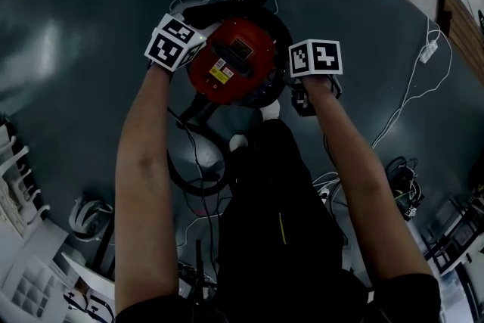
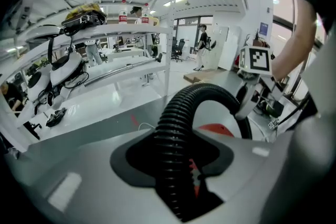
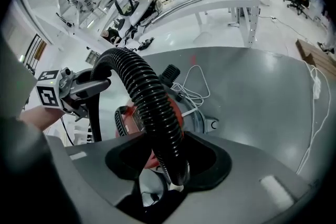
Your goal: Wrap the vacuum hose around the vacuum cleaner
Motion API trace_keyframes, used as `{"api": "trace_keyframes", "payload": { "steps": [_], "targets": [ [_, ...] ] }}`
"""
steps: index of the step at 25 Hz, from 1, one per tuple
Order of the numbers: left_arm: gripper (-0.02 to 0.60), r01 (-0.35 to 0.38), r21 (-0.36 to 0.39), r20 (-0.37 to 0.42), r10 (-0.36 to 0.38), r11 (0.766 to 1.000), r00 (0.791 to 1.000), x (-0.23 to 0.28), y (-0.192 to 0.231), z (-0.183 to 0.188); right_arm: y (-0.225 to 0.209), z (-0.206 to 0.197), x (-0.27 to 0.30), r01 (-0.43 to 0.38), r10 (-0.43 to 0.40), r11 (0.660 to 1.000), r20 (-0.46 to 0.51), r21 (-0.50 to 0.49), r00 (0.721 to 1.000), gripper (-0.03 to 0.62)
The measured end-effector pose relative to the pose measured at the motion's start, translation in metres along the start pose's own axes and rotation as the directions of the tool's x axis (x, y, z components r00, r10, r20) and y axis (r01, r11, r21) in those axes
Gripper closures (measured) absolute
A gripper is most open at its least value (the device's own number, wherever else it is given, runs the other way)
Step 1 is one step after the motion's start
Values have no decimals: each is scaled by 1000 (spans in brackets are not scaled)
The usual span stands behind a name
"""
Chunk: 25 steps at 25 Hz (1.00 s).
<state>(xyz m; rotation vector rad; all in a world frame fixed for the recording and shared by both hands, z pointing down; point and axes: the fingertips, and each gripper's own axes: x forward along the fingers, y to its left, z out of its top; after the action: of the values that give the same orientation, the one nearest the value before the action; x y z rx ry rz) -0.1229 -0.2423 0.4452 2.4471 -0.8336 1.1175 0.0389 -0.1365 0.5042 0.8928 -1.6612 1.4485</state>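
The red vacuum cleaner (image 1: 231, 60) stands on the dark grey floor, with its black ribbed hose (image 1: 227, 9) curled round its far side. My left gripper (image 1: 189, 34) is at the vacuum's left and my right gripper (image 1: 301, 83) at its right. In the left gripper view the hose (image 2: 176, 128) rises from between the jaws of the left gripper (image 2: 176, 186) and arches to the right over the red body (image 2: 215, 128). In the right gripper view the hose (image 3: 142, 86) runs up from the right gripper (image 3: 173, 176) and bends left above the vacuum (image 3: 131, 118). Each gripper is shut on the hose.
White cables (image 1: 408, 87) and a power strip (image 1: 429, 51) lie on the floor at the right, near a wooden board (image 1: 461, 26). A black loop (image 1: 193, 170) lies by the person's feet. White racks (image 2: 105, 39) stand beyond the floor mat. A white cable (image 3: 191, 89) trails behind the vacuum.
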Motion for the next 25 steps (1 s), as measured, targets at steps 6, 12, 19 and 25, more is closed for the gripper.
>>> {"api": "trace_keyframes", "payload": {
  "steps": [6, 12, 19, 25],
  "targets": [
    [402, -8, -7, -31, 8, 1000, 999, 24, 10, -17, -19, 13, 20, 41, -41, 999, -9, -31, 999, 396],
    [403, -57, 3, -67, 57, 998, 996, 49, 28, -26, -31, 30, 37, 69, -70, 996, -14, -55, 997, 396],
    [403, -63, -11, -130, 61, 998, 990, 73, 39, -33, -44, 39, 53, 81, -82, 996, -39, -44, 996, 394],
    [394, -64, -55, -178, 54, 996, 983, 91, 42, -47, -54, 41, 64, 75, -78, 996, -66, -45, 995, 391]
  ]
}}
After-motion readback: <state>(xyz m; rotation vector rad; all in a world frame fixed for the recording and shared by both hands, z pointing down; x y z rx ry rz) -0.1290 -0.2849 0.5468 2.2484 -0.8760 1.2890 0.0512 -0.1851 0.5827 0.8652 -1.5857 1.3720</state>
